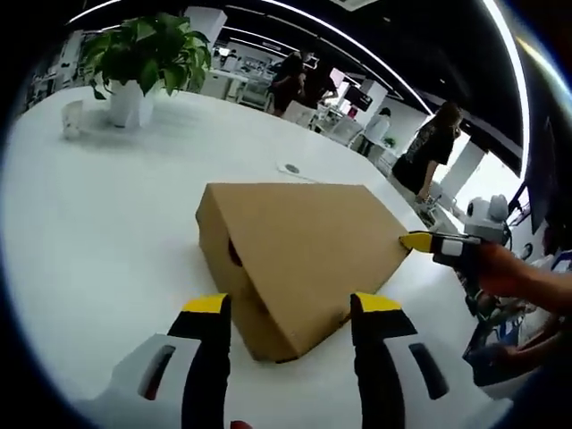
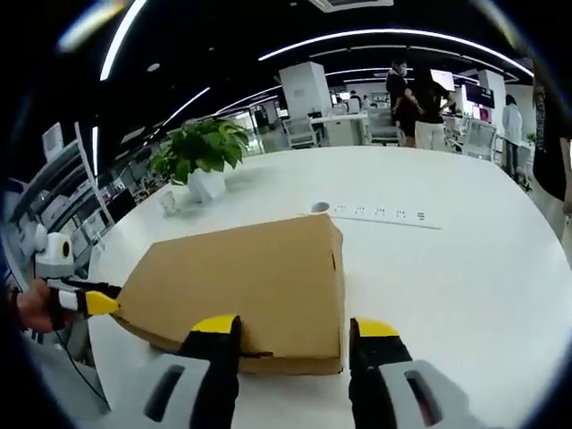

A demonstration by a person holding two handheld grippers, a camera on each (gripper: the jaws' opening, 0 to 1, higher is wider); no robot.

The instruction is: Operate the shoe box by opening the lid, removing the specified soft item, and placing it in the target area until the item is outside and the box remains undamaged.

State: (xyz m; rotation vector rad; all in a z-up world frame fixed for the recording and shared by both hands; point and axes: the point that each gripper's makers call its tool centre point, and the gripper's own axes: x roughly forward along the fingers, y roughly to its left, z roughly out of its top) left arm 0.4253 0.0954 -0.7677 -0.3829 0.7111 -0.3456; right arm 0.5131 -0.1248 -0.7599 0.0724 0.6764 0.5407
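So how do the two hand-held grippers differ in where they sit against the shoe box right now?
The left hand-held gripper has its yellow-tipped jaws apart, straddling a near corner of the closed shoe box. The right hand-held gripper also has its jaws apart, but faces a long lower edge of the box. In the left gripper view, the right one's tip meets the box's far corner. Both are open and hold nothing.

Open tongs [image 1: 290,308] straddle the closed shoe box's [image 1: 299,250] near corner.

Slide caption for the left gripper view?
Closed cardboard shoe box on white table, left gripper open before it, right gripper at its far corner.
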